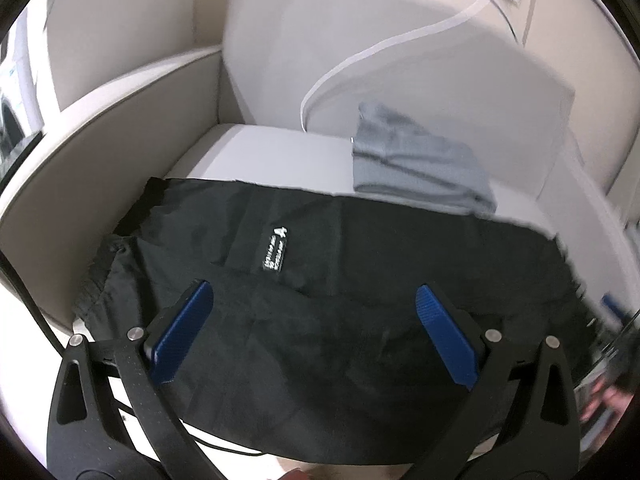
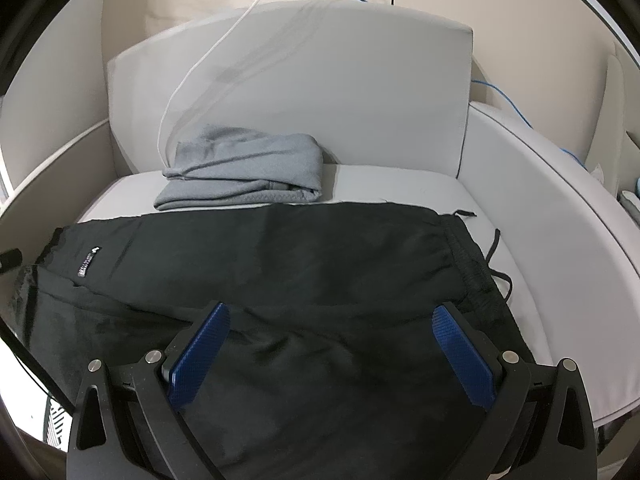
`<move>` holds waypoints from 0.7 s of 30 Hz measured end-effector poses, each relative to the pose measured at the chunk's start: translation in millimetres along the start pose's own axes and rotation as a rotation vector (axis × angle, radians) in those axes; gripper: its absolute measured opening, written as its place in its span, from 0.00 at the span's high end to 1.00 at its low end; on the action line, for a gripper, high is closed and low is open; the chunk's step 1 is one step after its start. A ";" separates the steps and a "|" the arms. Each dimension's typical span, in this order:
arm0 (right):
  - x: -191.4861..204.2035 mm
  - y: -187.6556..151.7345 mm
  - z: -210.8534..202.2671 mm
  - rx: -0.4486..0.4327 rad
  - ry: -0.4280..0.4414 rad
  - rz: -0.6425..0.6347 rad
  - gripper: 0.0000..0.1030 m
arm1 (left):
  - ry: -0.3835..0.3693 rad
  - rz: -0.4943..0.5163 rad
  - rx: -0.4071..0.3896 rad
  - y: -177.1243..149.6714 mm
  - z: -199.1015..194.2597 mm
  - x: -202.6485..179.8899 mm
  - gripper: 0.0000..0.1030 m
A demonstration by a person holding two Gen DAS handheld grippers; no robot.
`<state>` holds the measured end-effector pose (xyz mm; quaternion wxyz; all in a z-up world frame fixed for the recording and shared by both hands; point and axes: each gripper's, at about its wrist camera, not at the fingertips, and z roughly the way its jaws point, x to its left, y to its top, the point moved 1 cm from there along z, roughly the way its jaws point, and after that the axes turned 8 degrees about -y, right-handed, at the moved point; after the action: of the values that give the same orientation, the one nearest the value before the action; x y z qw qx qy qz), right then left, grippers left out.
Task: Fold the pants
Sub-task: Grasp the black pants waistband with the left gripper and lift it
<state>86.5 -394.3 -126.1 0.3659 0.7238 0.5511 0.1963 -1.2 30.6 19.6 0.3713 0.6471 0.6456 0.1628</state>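
Black pants (image 2: 280,280) are lying spread beneath both my grippers, left gripper (image 1: 312,296) and right gripper (image 2: 330,316) gaping wide, holding nothing; folded grey garment (image 2: 244,172) is resting just beyond.

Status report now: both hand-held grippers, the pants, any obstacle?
Left hand-held gripper open. Right hand-held gripper open. Black pants flat on seat, ungripped. Grey folded garment behind, apart.

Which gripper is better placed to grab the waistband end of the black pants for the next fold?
Right. The right gripper hangs open beside the waistband and drawstring; the left gripper faces the label end.
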 end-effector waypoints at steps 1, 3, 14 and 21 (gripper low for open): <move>0.4 1.0 -2.4 -0.004 0.005 0.001 0.00 | -0.035 -0.021 -0.017 6.1 -10.5 7.3 0.02; 0.4 4.7 -9.4 -0.016 0.026 0.006 0.00 | -0.098 -0.044 -0.065 16.3 -31.9 25.5 0.02; 1.5 26.4 -85.0 -0.217 0.148 -0.032 0.00 | -0.267 -0.417 -0.354 -44.3 -101.0 249.5 0.02; 12.4 33.3 -101.5 -0.247 0.193 -0.052 0.00 | -0.314 -0.674 -0.311 -107.6 -44.9 326.2 0.22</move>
<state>42.5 -355.0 -36.3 0.4022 0.6365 0.5742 0.3217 -72.1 343.1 -112.2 0.5915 0.3521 0.7249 0.0271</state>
